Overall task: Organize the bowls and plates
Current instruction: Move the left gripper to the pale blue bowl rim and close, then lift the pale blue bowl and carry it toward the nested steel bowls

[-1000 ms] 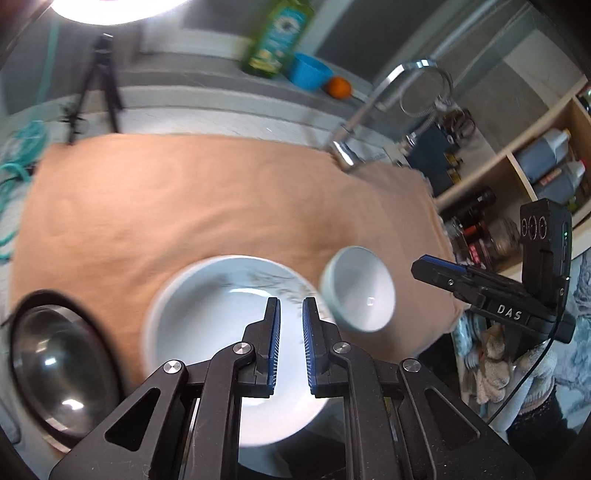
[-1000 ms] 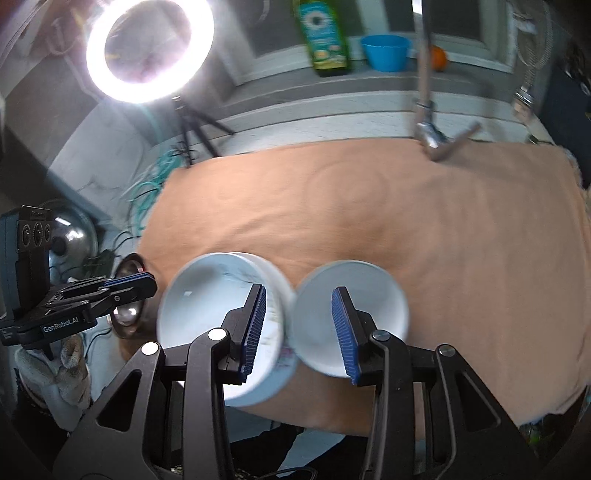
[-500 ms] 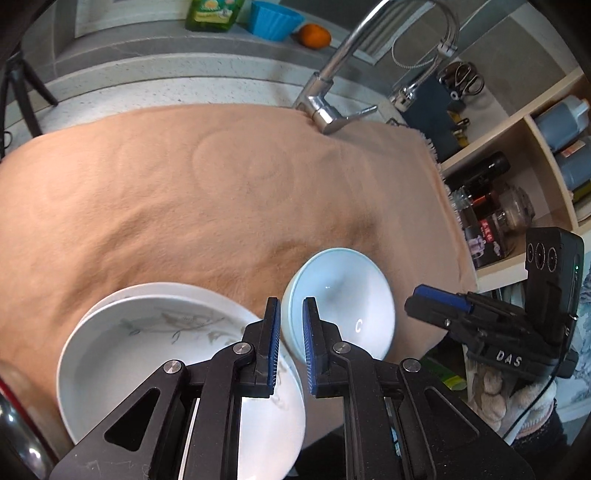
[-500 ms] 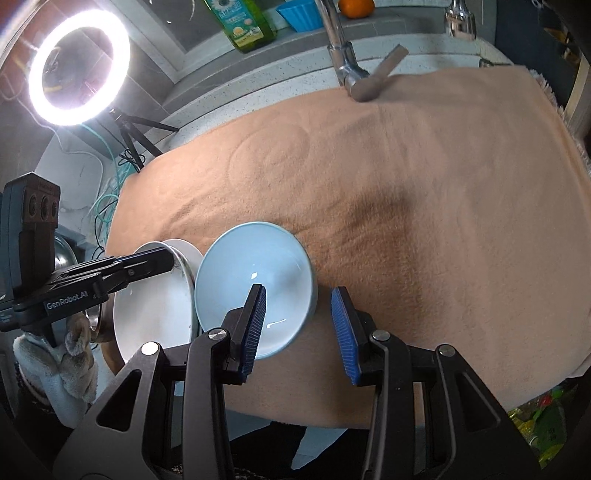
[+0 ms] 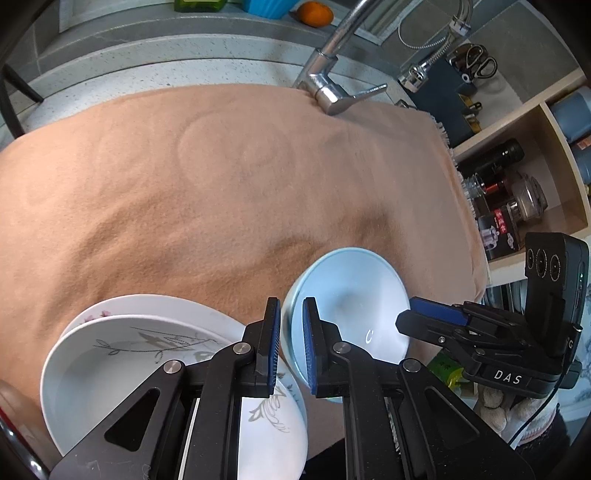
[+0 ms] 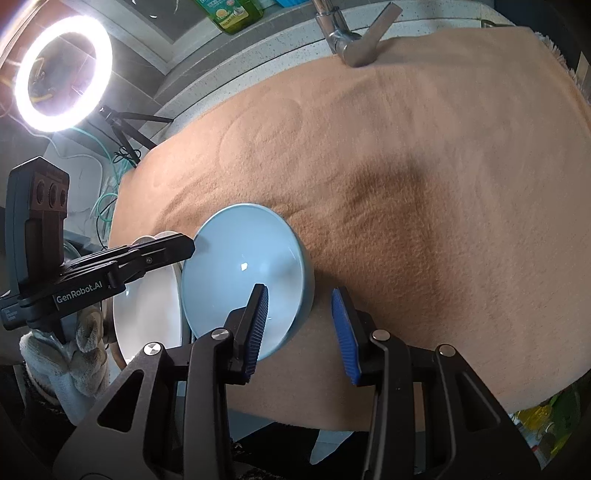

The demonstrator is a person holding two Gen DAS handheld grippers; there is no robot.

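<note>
Close wrist views, shared blue bowl (image 5: pixel 351 295)

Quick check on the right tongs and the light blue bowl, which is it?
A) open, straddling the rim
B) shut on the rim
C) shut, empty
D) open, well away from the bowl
A: the right tongs are open, with one finger inside the light blue bowl and one outside.

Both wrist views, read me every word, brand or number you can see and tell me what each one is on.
"DAS": on the right tool's black body, seen in the left wrist view.
"GenRobot.AI": on the left tool's black body, seen in the right wrist view.
Green bottle label: print too blurred to read.
Red and black box on the shelf: characters too small to read.
Blue bowl and white plates: no text, only leaf patterns.
</note>
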